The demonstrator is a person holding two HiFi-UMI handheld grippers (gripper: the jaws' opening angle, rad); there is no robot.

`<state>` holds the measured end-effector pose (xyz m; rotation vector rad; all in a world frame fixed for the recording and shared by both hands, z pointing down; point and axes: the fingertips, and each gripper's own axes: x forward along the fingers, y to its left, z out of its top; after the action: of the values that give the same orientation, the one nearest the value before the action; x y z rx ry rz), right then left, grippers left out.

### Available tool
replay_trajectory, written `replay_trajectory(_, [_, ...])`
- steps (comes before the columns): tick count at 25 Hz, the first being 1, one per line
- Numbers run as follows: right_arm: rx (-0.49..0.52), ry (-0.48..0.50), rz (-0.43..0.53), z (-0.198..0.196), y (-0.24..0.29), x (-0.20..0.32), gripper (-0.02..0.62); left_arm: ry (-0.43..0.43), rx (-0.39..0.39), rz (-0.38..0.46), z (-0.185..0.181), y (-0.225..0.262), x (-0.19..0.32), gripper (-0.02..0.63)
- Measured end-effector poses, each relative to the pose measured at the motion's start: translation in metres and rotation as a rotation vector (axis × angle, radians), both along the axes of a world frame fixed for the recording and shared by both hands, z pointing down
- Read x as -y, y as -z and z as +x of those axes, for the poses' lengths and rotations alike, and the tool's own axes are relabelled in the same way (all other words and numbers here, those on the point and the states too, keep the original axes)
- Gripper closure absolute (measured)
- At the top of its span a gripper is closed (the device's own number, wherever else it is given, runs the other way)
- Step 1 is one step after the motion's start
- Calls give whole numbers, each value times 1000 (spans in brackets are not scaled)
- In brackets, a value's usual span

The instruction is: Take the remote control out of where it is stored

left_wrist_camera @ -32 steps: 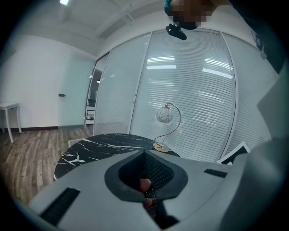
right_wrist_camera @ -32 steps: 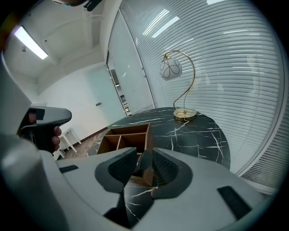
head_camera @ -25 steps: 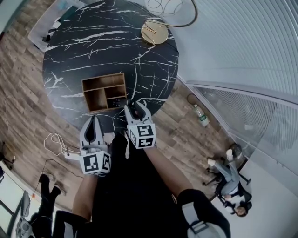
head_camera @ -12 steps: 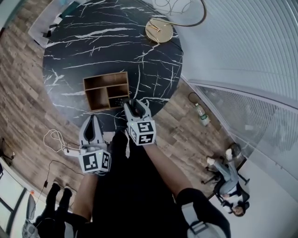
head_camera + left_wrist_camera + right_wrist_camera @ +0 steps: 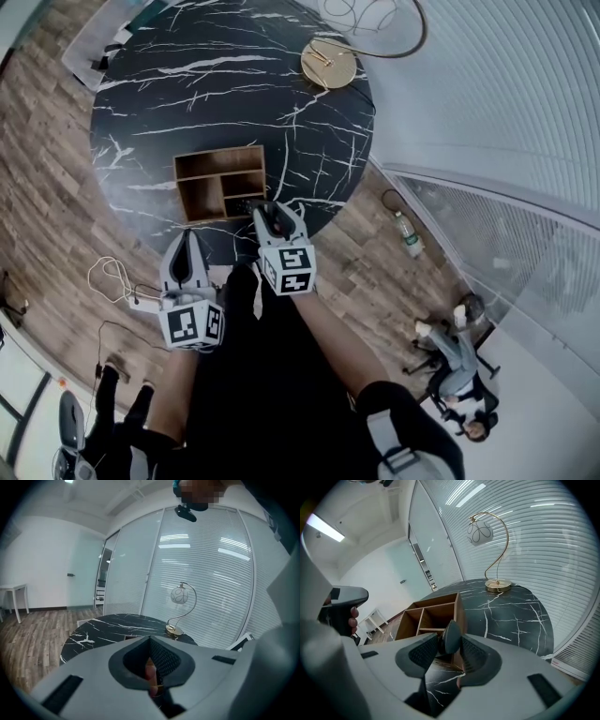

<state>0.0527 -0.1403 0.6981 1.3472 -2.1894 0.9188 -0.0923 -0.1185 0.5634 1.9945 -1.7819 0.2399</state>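
A wooden organiser box (image 5: 220, 178) lies on the round black marble table (image 5: 187, 84). A dark remote control (image 5: 251, 205) pokes out of its near right compartment. My right gripper (image 5: 273, 217) is at that compartment, its jaws wide on either side of the remote's end (image 5: 451, 634). The pads do not clearly press on the remote. The box (image 5: 433, 613) fills the middle of the right gripper view. My left gripper (image 5: 187, 251) hangs off the table's near edge, left of the right one, jaws together and empty (image 5: 151, 677).
A gold lamp (image 5: 328, 64) stands at the table's far side. A grey tray (image 5: 94, 47) sits at the far left edge. On the wood floor are a white cable (image 5: 112, 277), a bottle (image 5: 405, 234) and a seated person (image 5: 455, 352).
The right gripper has edged closer to the box and now straddles the remote's end. The left gripper has stayed where it was.
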Motion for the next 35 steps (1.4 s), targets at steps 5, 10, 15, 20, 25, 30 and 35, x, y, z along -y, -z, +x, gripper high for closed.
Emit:
replay_trajectory(5, [5, 4, 6, -3, 2, -1, 453, 6, -5, 12, 1, 1, 4, 598])
replay_trajectory(10, [10, 20, 27, -5, 8, -1, 465, 14, -11, 22, 3, 5, 4, 598])
replay_trajectory(15, [-3, 45, 60, -8, 18, -1, 479, 9, -9, 26, 3, 7, 2, 598])
replay_trajectory(20, [-19, 48, 79, -9, 23, -3, 492, 11, -16, 33, 1, 9, -1, 598])
replay_trajectory(25, [-53, 40, 90, -8, 27, -4, 497, 4, -24, 43, 1, 13, -5, 598])
replay_trajectory(30, [-43, 26, 78, -12, 30, -6, 497, 8, -18, 48, -5, 19, -10, 598])
replay_trajectory(35, [-49, 15, 88, -9, 29, -4, 497, 4, -25, 56, -6, 20, -12, 598])
